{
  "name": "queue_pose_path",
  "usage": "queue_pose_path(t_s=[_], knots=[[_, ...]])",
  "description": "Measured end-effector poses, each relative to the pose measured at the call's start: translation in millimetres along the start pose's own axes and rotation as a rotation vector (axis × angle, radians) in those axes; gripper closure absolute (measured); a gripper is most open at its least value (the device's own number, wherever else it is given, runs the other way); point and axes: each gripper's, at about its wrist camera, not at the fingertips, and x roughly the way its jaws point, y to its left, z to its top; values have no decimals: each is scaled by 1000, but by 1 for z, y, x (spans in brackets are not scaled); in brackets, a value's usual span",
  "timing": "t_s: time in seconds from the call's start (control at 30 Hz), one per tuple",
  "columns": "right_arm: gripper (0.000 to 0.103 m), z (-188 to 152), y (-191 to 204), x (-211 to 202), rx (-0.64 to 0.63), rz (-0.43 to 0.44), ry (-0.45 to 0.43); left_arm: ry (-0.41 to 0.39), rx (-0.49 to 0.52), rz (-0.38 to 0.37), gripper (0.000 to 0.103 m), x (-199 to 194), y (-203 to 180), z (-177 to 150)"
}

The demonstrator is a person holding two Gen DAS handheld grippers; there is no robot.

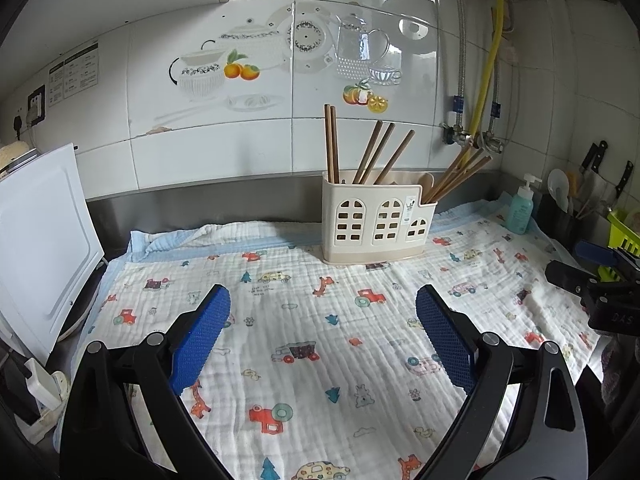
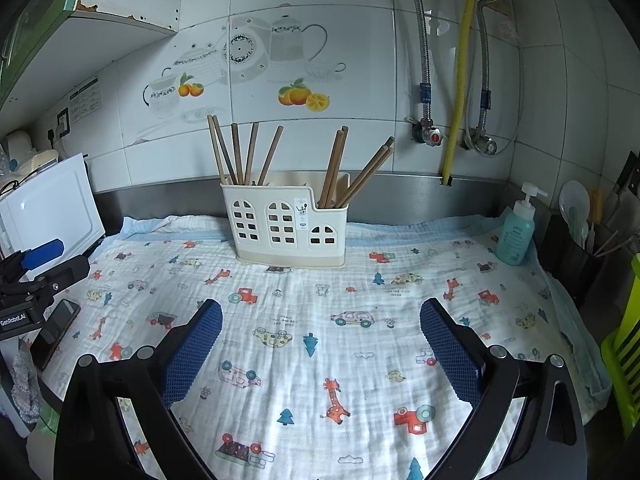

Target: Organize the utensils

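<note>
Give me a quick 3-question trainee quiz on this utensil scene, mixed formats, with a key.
1. True or false: the left gripper holds a chopstick.
2. The chopsticks stand in: A) the cream utensil holder B) the teal pump bottle C) flat on the printed cloth
3. Fill in: the right gripper is ____ (open/shut).

Key: 1 false; 2 A; 3 open.
</note>
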Motion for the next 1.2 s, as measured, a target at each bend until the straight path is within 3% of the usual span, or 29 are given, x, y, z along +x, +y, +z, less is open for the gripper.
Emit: queue_pose_path(t_s=[1.2], knots=[[7, 0, 7, 3, -15, 15, 3, 20, -12, -31, 10, 5, 0, -6]])
